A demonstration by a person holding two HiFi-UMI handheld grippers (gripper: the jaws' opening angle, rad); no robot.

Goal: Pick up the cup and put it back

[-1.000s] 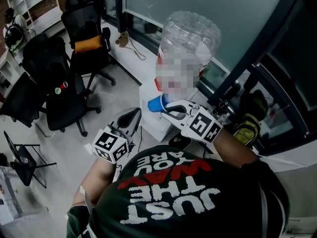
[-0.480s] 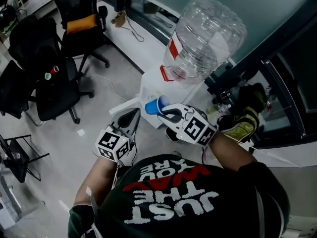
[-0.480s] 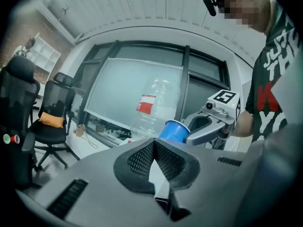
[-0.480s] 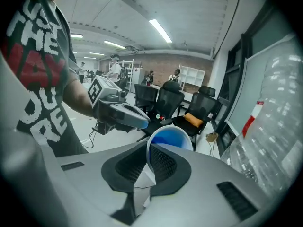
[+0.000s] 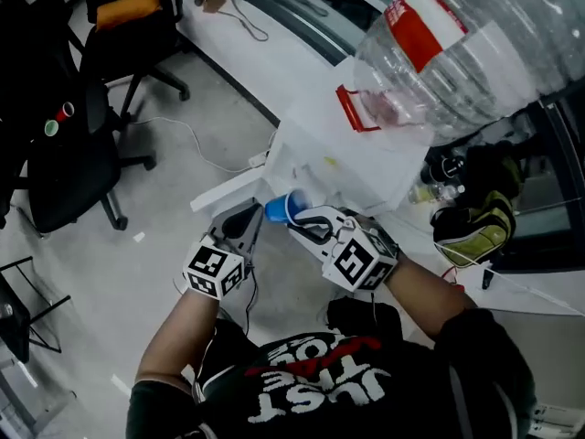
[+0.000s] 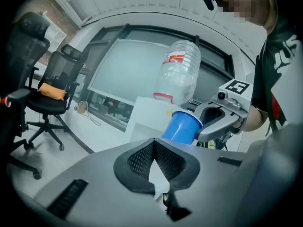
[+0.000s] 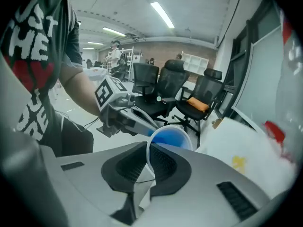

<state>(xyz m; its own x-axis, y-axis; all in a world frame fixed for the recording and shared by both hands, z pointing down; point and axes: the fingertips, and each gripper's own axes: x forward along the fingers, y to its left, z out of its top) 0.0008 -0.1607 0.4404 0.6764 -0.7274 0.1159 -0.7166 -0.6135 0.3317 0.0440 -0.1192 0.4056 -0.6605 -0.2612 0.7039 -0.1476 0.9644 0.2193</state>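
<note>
The cup (image 5: 280,209) is held in the air by the right gripper (image 5: 297,216), just beside the white dispenser (image 5: 347,158) that carries the big bottle (image 5: 475,53). The jaws of this gripper are closed on the wall of the cup at its rim. In the right gripper view the white edge of the cup (image 7: 169,138) passes between the two pads, one pad inside and one outside. So the cup sits directly at the tips of these jaws and extends away from them. Its long axis is not upright but tipped nearly on its side, with the mouth toward the right gripper and the bottom pointing toward the left gripper (image 5: 249,216). The left gripper is near the bottom of the cup and seems not to touch it. Its jaws are closed with nothing between them. The right hand is therefore the one for the next move, and it probably must turn the cup upright before setting it down. The exact place for the cup cannot be told.
</note>
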